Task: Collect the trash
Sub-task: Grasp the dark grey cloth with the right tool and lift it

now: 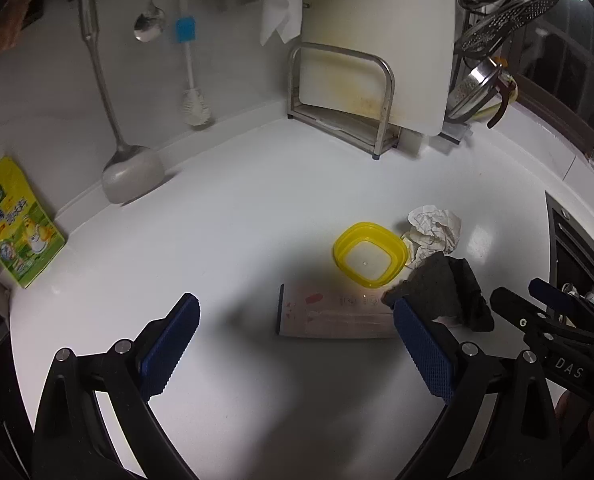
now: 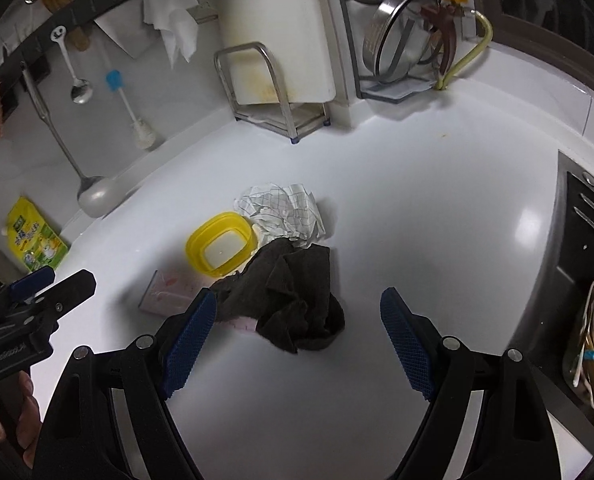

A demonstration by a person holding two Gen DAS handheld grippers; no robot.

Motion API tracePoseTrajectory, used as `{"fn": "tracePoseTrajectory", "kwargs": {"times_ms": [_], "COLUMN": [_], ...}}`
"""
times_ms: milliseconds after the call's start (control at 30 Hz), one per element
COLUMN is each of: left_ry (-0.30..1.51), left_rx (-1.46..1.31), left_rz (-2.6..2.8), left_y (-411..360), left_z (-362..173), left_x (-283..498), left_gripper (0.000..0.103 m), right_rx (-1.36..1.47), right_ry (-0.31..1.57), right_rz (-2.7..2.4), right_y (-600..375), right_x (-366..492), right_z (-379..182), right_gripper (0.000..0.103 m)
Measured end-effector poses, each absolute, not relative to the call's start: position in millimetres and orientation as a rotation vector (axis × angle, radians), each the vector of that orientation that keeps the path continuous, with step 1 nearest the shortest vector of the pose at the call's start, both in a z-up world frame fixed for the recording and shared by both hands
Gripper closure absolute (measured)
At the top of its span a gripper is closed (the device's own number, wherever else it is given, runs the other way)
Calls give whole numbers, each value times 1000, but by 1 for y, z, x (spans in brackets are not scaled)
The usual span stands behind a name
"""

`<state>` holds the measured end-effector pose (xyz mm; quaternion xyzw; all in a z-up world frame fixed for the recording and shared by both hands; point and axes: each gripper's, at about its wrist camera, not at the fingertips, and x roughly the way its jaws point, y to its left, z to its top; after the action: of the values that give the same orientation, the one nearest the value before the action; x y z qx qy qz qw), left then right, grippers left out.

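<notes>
On the white counter lie a crumpled checked paper ball (image 2: 283, 212), a yellow plastic lid (image 2: 221, 244), a flat pink packet (image 2: 165, 292) and a dark crumpled cloth (image 2: 293, 300) that covers the packet's right end. The same paper ball (image 1: 433, 228), lid (image 1: 369, 254), packet (image 1: 333, 316) and cloth (image 1: 445, 296) show in the left wrist view. My left gripper (image 1: 297, 344) is open and empty, just in front of the packet. My right gripper (image 2: 299, 336) is open and empty, with the cloth between its fingers' far ends.
A cutting board in a steel rack (image 1: 345, 92) stands at the back wall. A ladle (image 1: 131, 176), spoon and brush hang at the left. A yellow-green pouch (image 1: 15, 224) leans at far left. A dish rack (image 2: 409, 48) stands back right. A dark stove edge (image 2: 577, 248) lies right.
</notes>
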<state>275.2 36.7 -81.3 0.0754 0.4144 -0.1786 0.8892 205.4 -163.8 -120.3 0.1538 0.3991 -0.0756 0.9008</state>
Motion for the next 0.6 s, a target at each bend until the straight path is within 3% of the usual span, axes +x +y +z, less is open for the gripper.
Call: {"fn": "tracePoseTrajectory", "kwargs": {"times_ms": [600], "left_ry": [902], "left_rx": [129], "left_rz": [-394], "left_y": [24], "left_z": [-103], "left_x": [317], "left_gripper": [7], "right_rx": [264], "right_ry": [941], "right_rz": [-155], "right_y": [-154], "right_x": [252], "right_z": [-156], "right_gripper": [23]}}
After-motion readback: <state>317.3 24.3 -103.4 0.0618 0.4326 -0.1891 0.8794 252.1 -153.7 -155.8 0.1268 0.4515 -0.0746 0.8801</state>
